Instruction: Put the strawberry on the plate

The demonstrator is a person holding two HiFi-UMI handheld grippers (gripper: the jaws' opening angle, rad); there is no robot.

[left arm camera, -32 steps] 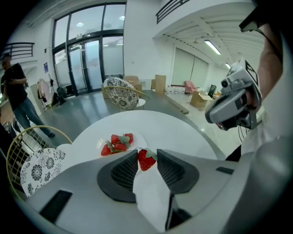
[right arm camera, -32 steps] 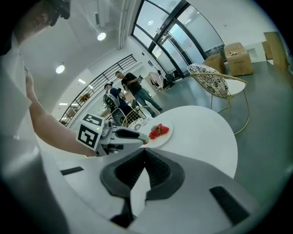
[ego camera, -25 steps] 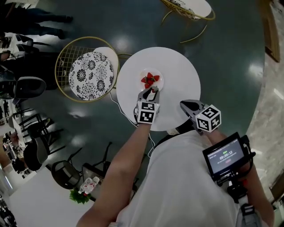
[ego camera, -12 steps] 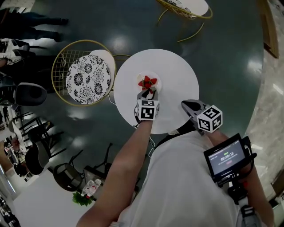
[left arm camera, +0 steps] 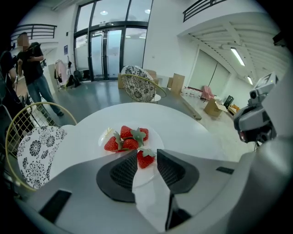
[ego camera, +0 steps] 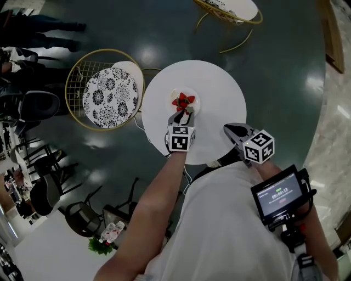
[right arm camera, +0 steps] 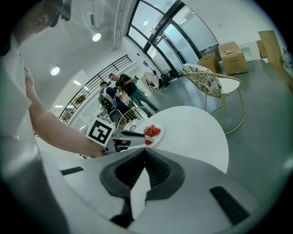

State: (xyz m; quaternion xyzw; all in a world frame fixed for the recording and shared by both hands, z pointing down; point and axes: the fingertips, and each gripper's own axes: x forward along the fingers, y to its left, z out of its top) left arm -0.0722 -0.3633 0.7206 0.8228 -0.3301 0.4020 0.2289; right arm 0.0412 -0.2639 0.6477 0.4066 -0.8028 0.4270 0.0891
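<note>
A small white plate (ego camera: 174,94) with three strawberries (ego camera: 183,100) heaped on it stands near the middle of the round white table (ego camera: 219,90). My left gripper (ego camera: 184,114) reaches to the plate's near rim. In the left gripper view its jaws close on one more strawberry (left arm camera: 145,159), just over the near part of the plate (left arm camera: 158,133), with the heap of strawberries (left arm camera: 124,139) right behind. My right gripper (ego camera: 228,130) hovers at the table's near right edge, shut and with nothing in it. The right gripper view shows its jaw tips meeting (right arm camera: 145,151).
A gold wire chair with a black-and-white patterned cushion (ego camera: 108,94) stands against the table's left side. A second wire chair (ego camera: 230,10) is beyond the table. People (left arm camera: 31,68) stand further off on the dark floor. The table's right half holds nothing.
My left gripper has moved forward to the plate's near rim with the strawberry, mostly in the first half second. The right gripper has stayed in place.
</note>
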